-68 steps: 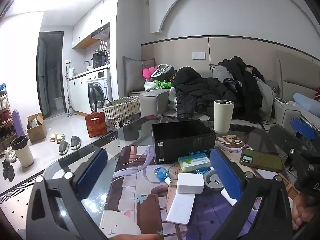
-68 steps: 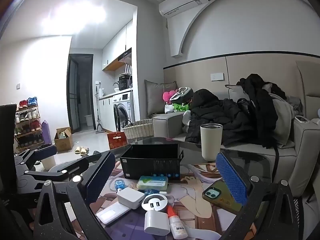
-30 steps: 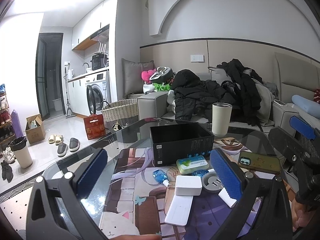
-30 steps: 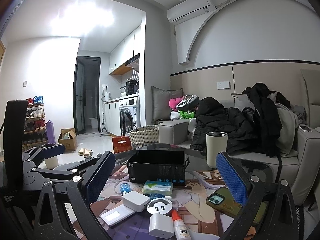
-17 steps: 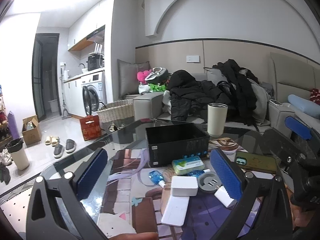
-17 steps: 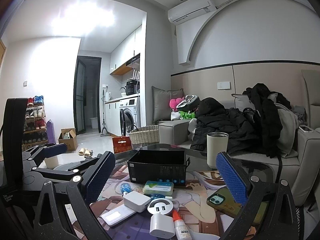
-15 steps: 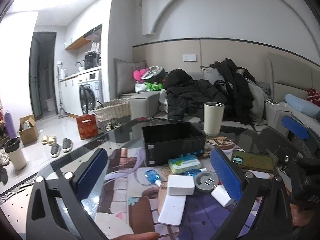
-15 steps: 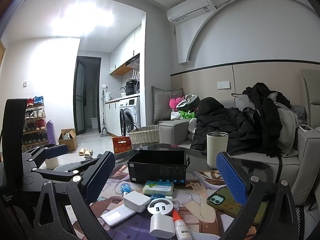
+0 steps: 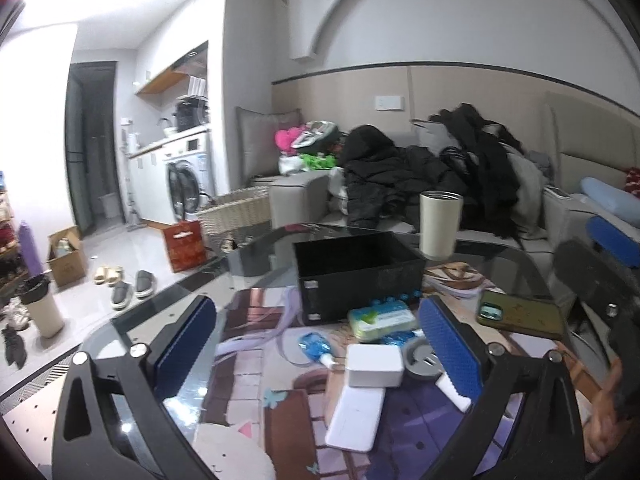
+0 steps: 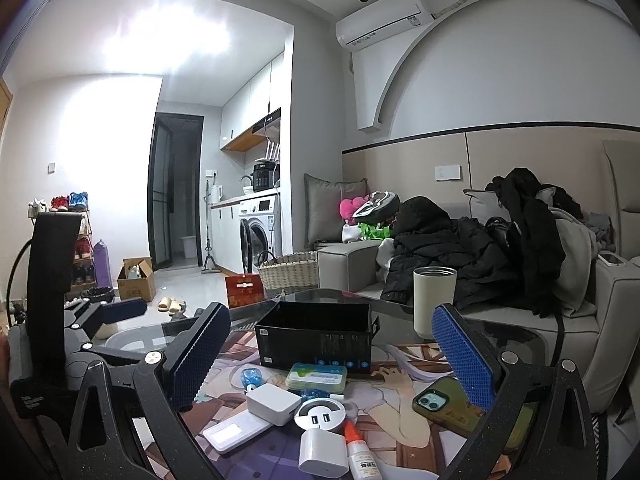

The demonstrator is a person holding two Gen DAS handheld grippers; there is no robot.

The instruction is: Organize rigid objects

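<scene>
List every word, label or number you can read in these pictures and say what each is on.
None reads clearly.
Black box: white sticker and blue icons, too small.
Glue bottle: dark characters on its label, blurred.
Green-topped case: printed line, too small.
Air conditioner: sticker, unreadable.
Left device's black body: faint text, unreadable.

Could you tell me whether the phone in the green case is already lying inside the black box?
No, the phone lies flat on the table mat, right of the black box.

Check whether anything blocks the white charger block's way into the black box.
The green-lidded case lies between the white charger block and the black box, against the box's front wall. Lifting over it looks workable.
</scene>
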